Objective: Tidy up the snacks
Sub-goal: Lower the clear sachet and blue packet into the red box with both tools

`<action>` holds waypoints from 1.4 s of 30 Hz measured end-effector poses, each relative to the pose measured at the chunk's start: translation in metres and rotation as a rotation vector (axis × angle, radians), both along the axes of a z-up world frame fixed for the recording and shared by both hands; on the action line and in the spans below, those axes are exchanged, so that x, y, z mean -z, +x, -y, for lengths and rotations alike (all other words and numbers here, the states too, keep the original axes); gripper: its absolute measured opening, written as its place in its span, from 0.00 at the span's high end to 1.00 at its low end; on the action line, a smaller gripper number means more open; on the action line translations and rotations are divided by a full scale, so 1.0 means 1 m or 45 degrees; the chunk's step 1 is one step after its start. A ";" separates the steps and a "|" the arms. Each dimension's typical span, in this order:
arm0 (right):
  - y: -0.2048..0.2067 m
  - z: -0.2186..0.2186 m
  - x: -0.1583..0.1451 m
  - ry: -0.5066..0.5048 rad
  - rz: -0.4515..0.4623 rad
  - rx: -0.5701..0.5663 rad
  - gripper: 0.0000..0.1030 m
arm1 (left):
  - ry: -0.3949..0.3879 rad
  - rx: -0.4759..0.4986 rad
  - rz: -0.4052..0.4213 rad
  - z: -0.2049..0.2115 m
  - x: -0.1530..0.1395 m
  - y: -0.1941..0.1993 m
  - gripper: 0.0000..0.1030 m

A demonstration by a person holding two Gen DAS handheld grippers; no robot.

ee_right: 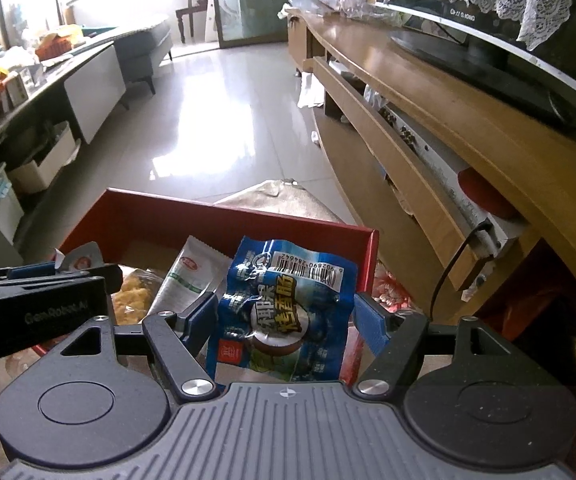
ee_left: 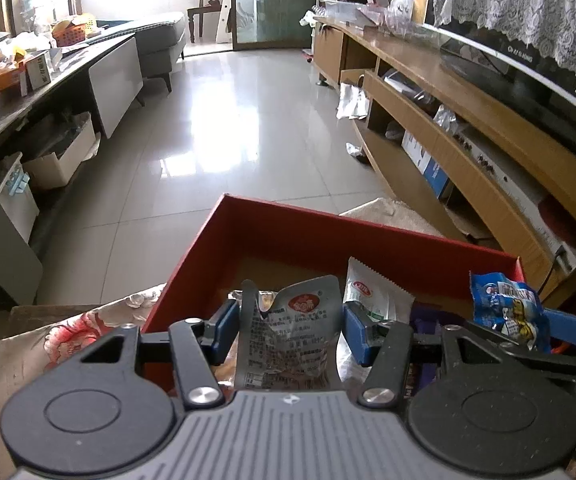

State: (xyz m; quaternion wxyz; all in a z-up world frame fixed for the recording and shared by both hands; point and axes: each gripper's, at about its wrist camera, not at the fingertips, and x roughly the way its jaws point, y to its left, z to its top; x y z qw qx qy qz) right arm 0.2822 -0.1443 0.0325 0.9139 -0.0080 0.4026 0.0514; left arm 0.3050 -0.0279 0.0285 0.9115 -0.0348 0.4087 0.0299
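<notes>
Over the red box [ee_left: 272, 224], left fingers [ee_left: 224, 330] pinch a silver packet [ee_left: 288, 332], right fingers [ee_right: 368, 322] a blue packet [ee_right: 284, 312].

The silver foil snack pouch [ee_left: 288, 336] is sitting between the left gripper [ee_left: 288, 332]'s pads, over the open red cardboard box [ee_left: 328, 236] lying just ahead. To its right, the blue plastic snack packet [ee_right: 284, 312] is sitting between the right gripper [ee_right: 286, 320]'s pads. The white-and-green sachet [ee_left: 368, 292] is standing inside the box between both tools, and the long wooden TV cabinet [ee_right: 428, 128] is running along the right side.
</notes>
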 end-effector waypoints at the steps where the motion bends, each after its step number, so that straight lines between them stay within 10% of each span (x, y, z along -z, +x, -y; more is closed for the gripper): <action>1: 0.002 0.000 0.001 -0.001 -0.003 -0.002 0.24 | 0.002 0.000 -0.004 0.000 0.002 0.002 0.44; 42: 0.003 0.004 -0.003 -0.018 0.006 0.022 0.16 | 0.003 -0.021 0.021 -0.001 -0.013 -0.014 0.36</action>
